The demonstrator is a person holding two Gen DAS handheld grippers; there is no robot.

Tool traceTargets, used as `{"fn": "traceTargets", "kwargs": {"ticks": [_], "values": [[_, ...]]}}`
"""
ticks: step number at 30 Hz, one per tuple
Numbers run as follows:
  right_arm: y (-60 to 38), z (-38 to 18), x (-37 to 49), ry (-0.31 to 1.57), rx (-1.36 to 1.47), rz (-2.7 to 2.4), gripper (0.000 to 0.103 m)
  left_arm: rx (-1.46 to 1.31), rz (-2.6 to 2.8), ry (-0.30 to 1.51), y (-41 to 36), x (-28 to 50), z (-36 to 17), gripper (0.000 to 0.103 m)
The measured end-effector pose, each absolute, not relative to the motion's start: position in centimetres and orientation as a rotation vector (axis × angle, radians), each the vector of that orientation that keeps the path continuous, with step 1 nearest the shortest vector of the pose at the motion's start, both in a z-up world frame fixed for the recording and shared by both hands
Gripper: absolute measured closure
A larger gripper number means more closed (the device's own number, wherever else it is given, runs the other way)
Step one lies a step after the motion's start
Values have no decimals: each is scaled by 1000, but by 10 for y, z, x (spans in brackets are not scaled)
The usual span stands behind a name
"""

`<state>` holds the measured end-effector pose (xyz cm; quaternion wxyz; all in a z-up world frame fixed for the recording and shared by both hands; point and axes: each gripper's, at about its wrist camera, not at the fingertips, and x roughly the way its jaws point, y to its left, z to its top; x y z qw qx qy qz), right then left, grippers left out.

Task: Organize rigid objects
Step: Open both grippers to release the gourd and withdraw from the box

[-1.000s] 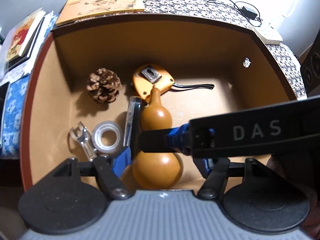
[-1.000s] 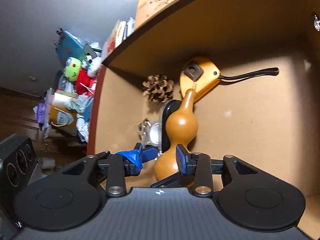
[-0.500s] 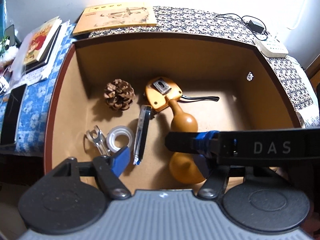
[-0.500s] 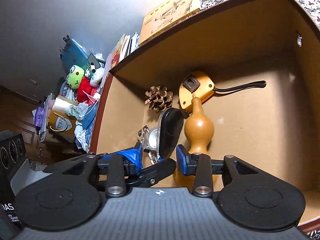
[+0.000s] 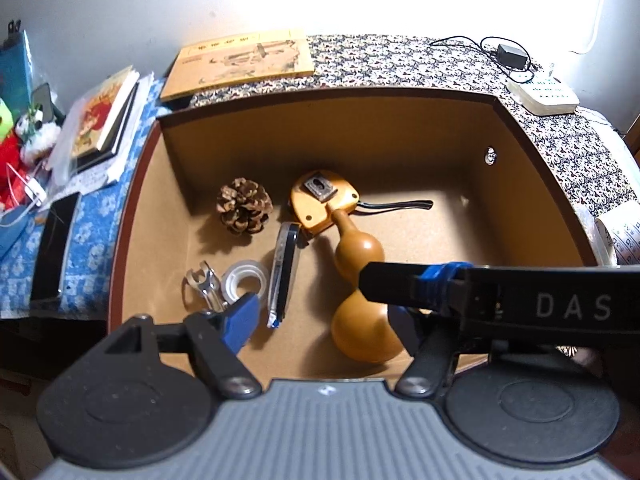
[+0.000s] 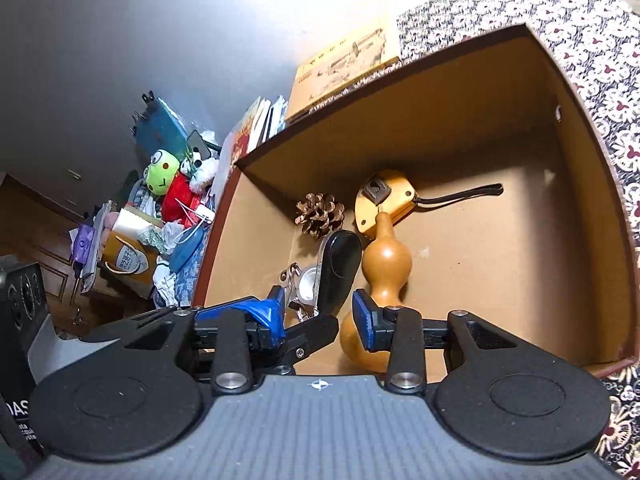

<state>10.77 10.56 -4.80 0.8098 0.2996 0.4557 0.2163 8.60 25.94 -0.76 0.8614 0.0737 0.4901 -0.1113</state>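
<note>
A: Gourd (image 5: 362,312) position?
B: Lying on the box (image 5: 532,184) floor, ahead of the left gripper (image 5: 324,320) and between its fingers, neck touching the tape measure (image 5: 322,204). Left fingers spread, empty.
A: Right gripper (image 6: 320,316)?
B: Fingers spread, empty; gourd just behind the right-hand one.

My left gripper (image 5: 320,320) hangs with its jaws spread wide and empty. My right gripper (image 6: 320,316) is parted too, reaching across in front of the left one.
</note>
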Motion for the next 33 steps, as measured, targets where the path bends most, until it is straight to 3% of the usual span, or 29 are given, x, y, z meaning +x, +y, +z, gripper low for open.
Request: {"fn": "traceTargets", "kwargs": {"ticks": [33], "values": [[-15,-15,35,798,590,410,82,259,-195,952,128,26,15,29]]}}
